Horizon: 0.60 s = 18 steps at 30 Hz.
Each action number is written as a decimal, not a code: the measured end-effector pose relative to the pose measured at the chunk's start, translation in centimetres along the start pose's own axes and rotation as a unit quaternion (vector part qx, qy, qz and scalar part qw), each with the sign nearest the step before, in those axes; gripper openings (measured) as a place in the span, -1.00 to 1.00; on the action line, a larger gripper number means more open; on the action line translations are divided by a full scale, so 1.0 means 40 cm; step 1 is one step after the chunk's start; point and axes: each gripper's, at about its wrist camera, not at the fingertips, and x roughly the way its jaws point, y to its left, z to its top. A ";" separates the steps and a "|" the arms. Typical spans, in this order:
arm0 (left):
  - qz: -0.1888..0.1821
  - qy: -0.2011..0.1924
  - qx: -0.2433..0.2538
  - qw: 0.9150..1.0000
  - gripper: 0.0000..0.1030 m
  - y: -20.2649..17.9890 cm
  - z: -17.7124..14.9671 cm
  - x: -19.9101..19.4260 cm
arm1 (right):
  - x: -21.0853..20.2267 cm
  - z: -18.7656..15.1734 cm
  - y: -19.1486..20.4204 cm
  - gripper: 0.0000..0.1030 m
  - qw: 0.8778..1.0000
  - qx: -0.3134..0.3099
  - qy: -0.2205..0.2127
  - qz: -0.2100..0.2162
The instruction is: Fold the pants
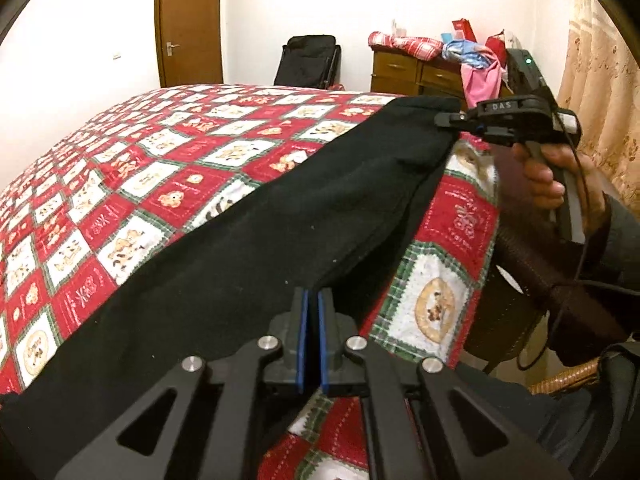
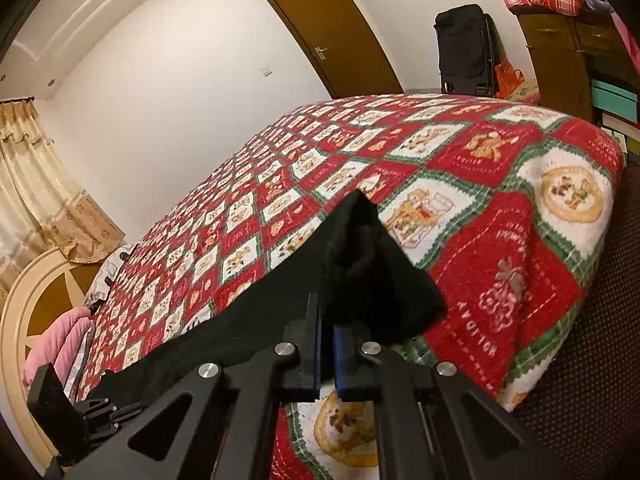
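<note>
Black pants [image 1: 256,248] lie stretched along the near edge of a bed with a red, white and green quilt [image 1: 168,168]. My left gripper [image 1: 313,304] is shut on the near edge of the pants. My right gripper [image 1: 450,120] shows at the far right in the left wrist view, shut on the far end of the pants and holding it a little above the quilt. In the right wrist view, the right gripper [image 2: 327,320] pinches bunched black cloth [image 2: 360,264], and the left gripper [image 2: 120,412] shows at the lower left, at the other end of the pants.
A brown door [image 1: 188,24], a black suitcase [image 1: 308,62] and a wooden dresser [image 1: 416,72] piled with clothes stand beyond the bed. A curtain [image 1: 600,100] hangs at the right. A headboard [image 2: 36,320] and a pink pillow [image 2: 60,344] are at the left.
</note>
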 end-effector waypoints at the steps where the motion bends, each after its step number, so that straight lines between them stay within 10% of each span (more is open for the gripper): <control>1: -0.004 0.002 0.000 1.000 -0.91 0.000 -0.004 0.002 | -0.001 0.003 -0.004 -0.92 1.000 0.002 0.000 0.001; 18: -0.023 0.018 0.000 1.000 -0.91 -0.031 -0.046 0.036 | -0.035 0.025 -0.029 -0.94 1.000 0.016 -0.003 0.022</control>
